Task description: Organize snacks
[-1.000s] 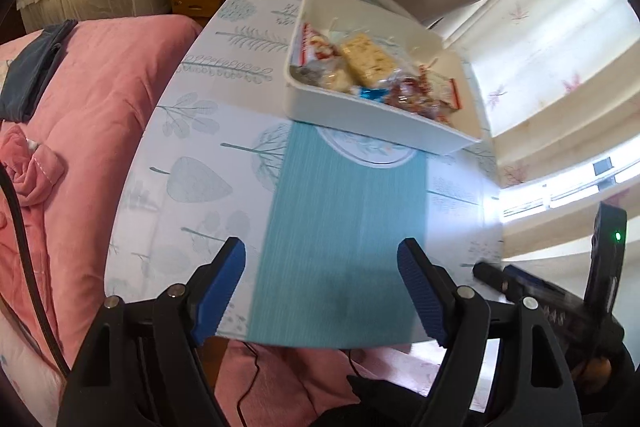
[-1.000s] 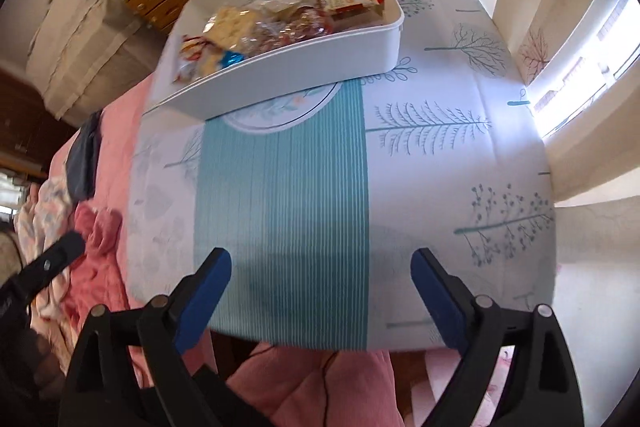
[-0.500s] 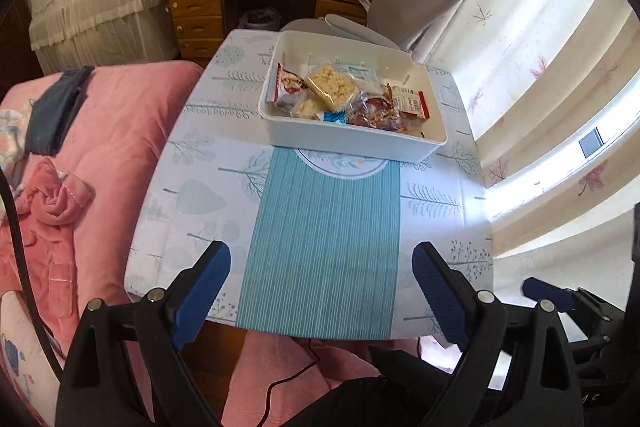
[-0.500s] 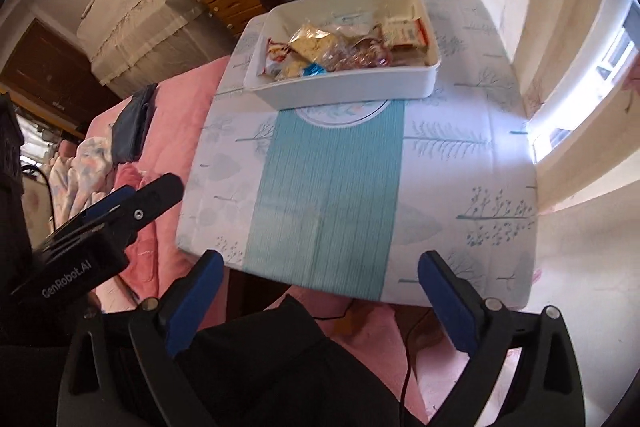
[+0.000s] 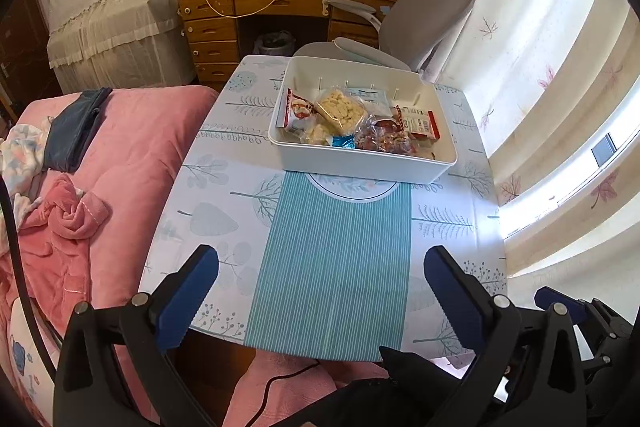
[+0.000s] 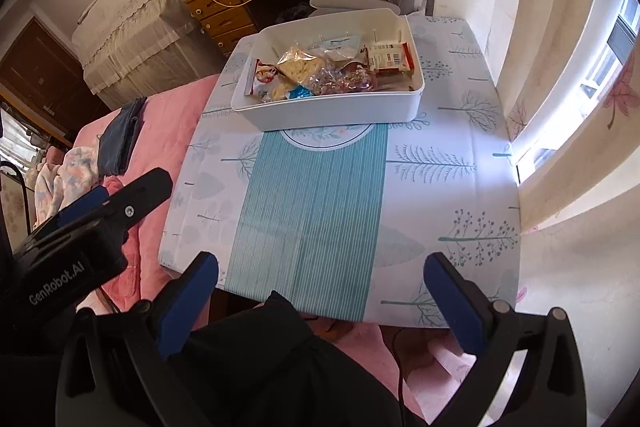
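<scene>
One white bin (image 5: pixel 360 163) sits on one table (image 5: pixel 216 187) covered by a single tree-print cloth with one teal striped band (image 5: pixel 332 267) down its middle. Inside the bin lie at least six snack packets, overlapping so the exact count is uncertain: two red-and-white wrappers (image 5: pixel 418 123), one at each end; one clear bag of pale puffed pieces (image 5: pixel 340 109); one clear bag of dark red sweets (image 5: pixel 384 141); one small blue wrapper (image 5: pixel 344 141); and one flat white packet (image 5: pixel 366 97) at the back. Two grippers are visible, each with two blue-padded fingers. Beyond the table stand one wooden desk (image 5: pixel 256 7) and one grey chair (image 5: pixel 424 15).
</scene>
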`<state>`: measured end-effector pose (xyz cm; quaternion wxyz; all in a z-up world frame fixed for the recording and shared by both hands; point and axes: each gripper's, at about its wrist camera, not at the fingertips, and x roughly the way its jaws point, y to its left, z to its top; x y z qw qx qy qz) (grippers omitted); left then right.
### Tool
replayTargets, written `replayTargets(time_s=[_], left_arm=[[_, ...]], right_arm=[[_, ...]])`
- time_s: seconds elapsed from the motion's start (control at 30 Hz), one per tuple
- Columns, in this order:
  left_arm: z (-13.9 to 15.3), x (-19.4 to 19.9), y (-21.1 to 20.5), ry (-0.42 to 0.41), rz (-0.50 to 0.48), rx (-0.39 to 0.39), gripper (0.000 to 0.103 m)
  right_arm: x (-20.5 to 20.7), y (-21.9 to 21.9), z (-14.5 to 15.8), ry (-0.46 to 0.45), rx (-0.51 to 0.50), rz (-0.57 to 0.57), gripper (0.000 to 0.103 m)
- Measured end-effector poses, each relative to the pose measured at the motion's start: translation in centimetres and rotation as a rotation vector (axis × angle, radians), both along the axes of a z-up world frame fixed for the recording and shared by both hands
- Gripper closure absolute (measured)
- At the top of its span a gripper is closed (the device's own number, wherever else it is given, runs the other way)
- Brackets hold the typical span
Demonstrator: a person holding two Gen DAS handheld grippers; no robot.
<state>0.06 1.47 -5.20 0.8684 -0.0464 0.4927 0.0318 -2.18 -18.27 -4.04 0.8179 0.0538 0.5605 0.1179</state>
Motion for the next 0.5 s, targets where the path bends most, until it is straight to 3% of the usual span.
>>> replayTargets(time_s=[0.5], left_arm=[[-0.59, 1.02, -1.09, 0.020, -0.014, -0.016, 0.001]], right_arm=[[0.70, -0.90, -0.58, 0.022, -0.006, -0.021, 0.000]])
